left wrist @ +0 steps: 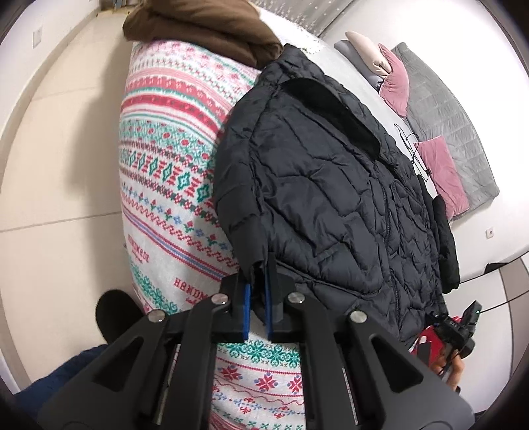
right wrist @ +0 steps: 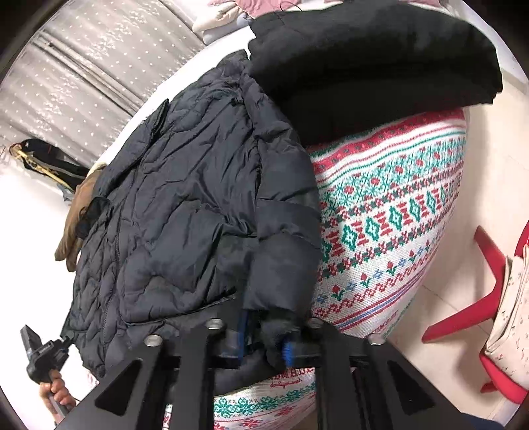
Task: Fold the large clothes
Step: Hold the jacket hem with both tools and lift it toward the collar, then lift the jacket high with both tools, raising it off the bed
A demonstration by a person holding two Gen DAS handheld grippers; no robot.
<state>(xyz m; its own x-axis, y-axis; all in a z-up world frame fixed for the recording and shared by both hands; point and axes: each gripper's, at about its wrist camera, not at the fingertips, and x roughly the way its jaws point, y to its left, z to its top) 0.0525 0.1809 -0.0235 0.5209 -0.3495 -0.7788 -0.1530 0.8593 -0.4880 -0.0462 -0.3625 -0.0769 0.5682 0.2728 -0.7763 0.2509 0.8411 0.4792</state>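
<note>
A dark navy quilted puffer jacket [left wrist: 330,198] lies front up on a bed with a patterned knit-style cover [left wrist: 165,165]. My left gripper [left wrist: 258,297] is shut on the cuff of one sleeve [left wrist: 251,244], folded over the jacket's side. In the right wrist view the same jacket [right wrist: 185,205] fills the middle. My right gripper [right wrist: 264,334] is shut on the cuff of the other sleeve [right wrist: 281,231], which lies along the jacket's right edge.
A brown folded garment [left wrist: 198,29] lies at the bed's far end. A black folded garment [right wrist: 370,59] sits beside the jacket. Pink and grey pillows [left wrist: 436,139] lie on the white sheet. A red chair [right wrist: 496,297] stands on the floor. A brown glove-like item [right wrist: 79,218] lies nearby.
</note>
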